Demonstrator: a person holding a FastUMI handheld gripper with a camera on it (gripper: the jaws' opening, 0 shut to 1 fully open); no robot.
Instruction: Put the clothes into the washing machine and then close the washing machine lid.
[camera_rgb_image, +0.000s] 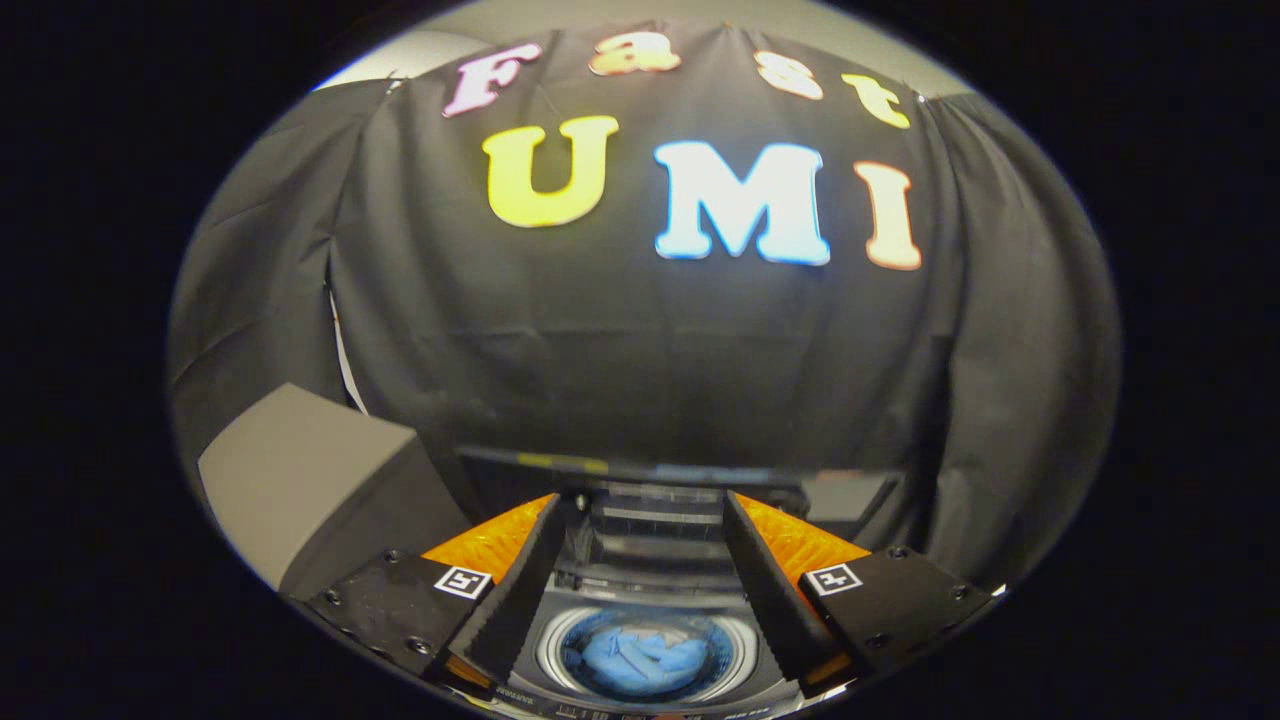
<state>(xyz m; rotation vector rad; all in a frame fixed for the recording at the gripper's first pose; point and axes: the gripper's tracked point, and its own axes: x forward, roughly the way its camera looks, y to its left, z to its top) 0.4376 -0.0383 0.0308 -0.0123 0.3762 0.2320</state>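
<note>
A small washing machine (560, 640) stands below and ahead of me, seen between my fingers. Its round drum holds a bundle of blue clothes (640, 655). The lid (655, 500) stands raised at the back of the machine, its top edge just beyond my fingertips. My gripper (650, 505) is open, its black fingers (520, 590) with orange sides spread wide above the drum, and nothing is between them.
A grey box-like block (310, 480) stands to the left of the machine, close to my left finger. Black cloth walls the booth behind and on both sides.
</note>
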